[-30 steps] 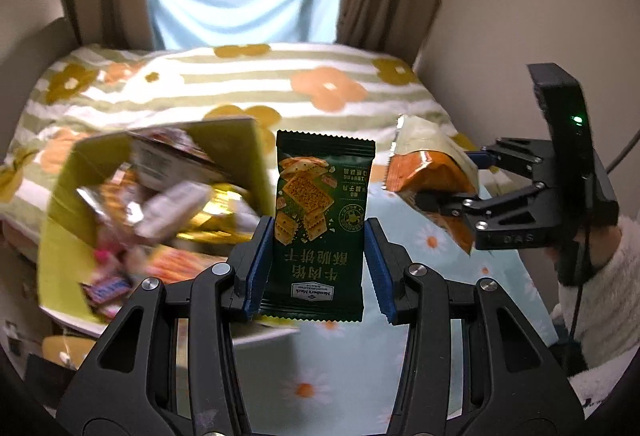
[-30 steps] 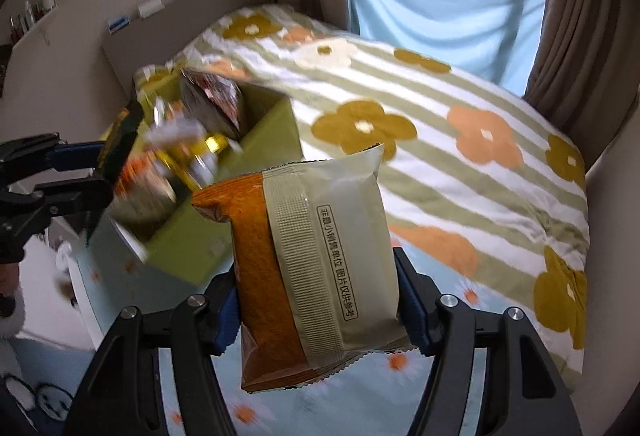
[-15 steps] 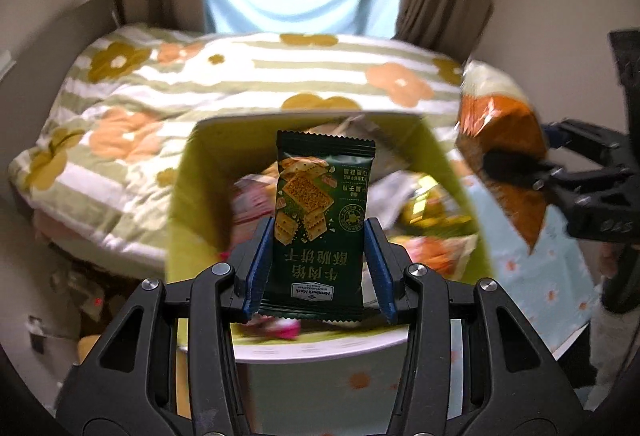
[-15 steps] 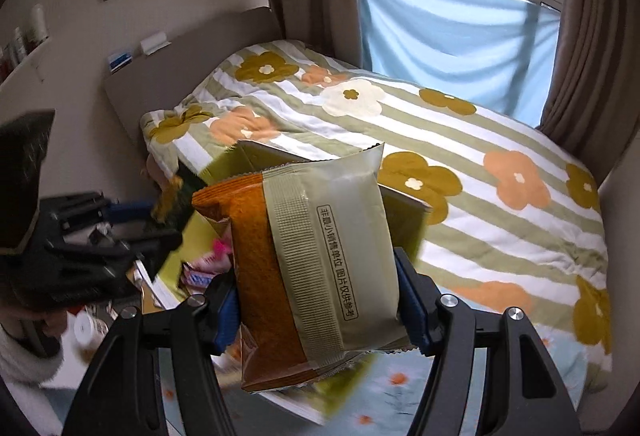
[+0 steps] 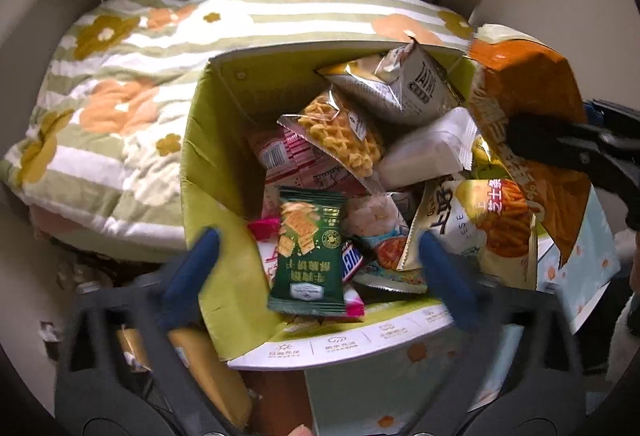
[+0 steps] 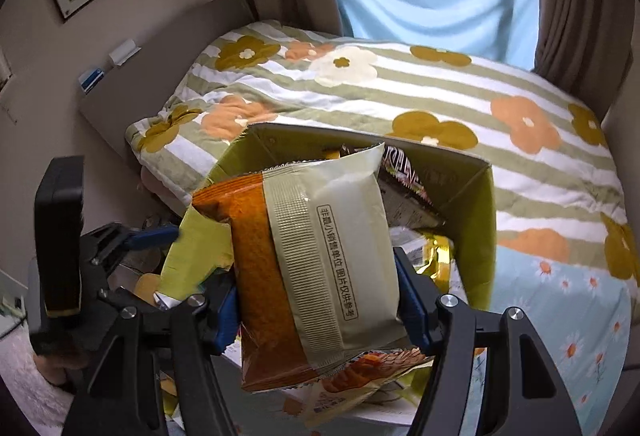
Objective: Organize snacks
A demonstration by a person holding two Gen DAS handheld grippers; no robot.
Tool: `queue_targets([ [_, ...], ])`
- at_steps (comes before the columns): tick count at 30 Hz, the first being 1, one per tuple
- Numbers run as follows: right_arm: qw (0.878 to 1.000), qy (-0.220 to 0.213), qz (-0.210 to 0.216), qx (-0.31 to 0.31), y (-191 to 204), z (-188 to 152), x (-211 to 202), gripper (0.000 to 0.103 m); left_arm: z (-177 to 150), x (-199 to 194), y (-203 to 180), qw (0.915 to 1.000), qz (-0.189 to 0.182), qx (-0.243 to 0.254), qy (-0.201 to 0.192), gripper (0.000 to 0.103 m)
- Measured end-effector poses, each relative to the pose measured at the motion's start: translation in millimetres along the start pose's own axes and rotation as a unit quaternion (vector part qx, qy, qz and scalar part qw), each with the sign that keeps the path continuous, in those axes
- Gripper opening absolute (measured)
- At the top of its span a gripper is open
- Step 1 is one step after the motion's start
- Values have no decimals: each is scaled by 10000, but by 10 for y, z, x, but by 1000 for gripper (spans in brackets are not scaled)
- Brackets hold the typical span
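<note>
An open yellow-green cardboard box [image 5: 208, 164] holds several snack packets. My left gripper [image 5: 316, 260] is open over its near left side, fingers blurred and wide apart. The dark green cracker packet [image 5: 308, 256] sits free between them, over the other snacks. My right gripper [image 6: 320, 308] is shut on an orange and beige snack bag [image 6: 320, 260], held over the box [image 6: 472, 220]. That bag [image 5: 528, 92] and right gripper [image 5: 576, 148] show at the right of the left wrist view. The left gripper [image 6: 132, 240] shows at the left of the right wrist view.
The box stands on a light blue daisy-print cloth [image 6: 568, 316] beside a bed with a green-striped flower quilt [image 6: 400, 84]. Curtains and a blue sheet hang behind. Clutter lies on the floor at the lower left [image 5: 100, 276].
My left gripper has opened and let go of the green cracker packet over the box. The right gripper has carried the orange bag over the box.
</note>
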State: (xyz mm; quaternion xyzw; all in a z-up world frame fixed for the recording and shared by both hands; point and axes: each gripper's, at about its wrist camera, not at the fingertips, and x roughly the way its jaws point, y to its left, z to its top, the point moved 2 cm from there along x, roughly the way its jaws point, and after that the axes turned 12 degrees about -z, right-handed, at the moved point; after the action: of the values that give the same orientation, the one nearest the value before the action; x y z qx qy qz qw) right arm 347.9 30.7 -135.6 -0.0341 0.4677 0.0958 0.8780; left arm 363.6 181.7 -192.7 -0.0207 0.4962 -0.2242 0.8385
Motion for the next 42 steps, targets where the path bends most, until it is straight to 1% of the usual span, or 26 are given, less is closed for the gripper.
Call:
queue_targets([
  [2,10000,19,76,41,0,-8,-5,61,-39,-26,-12,10000,22,-21,7,102],
  [6,9998,21,177,56,56,-13,2,62,-149,-95,28,9997,103,-222,39,102],
  [11,9994,45,346,-72,183,-3,21,63,-241,-219,46,9990,335,-283,17,102],
  [13,9988,72,456,-167,236,6,33,67,-254,-275,49,9987,415,-288,-27,102],
  [14,9986,38,485,-193,252,9,28,75,-255,-299,46,9986,452,-288,-38,102],
  [15,9987,-37,483,-185,251,13,12,88,-265,-320,52,9984,489,-289,-39,102],
  [17,9991,-159,366,-137,222,-6,-8,95,-287,-337,57,9982,521,-298,0,102],
  [21,9997,-248,50,-21,106,-99,6,95,-361,-312,88,9980,537,-310,90,102],
  [25,9994,-267,-1,232,-19,-192,11,95,-386,-215,112,9984,369,-385,187,102],
  [29,9990,-229,-185,334,-143,-262,-31,95,-363,-187,59,9989,277,-323,201,102],
  [32,9987,-269,-206,392,-219,-304,-124,95,-334,-245,-42,9992,322,-229,104,102],
  [36,9973,-523,-274,429,-342,-338,-388,95,-275,-424,-276,9991,367,-127,-165,102],
  [39,9947,-824,-346,505,-492,-382,-735,95,-210,-630,-557,9979,416,27,-491,102],
  [42,9909,-1108,-538,544,-650,-475,-1159,95,-152,-920,-946,9938,475,213,-985,102],
])
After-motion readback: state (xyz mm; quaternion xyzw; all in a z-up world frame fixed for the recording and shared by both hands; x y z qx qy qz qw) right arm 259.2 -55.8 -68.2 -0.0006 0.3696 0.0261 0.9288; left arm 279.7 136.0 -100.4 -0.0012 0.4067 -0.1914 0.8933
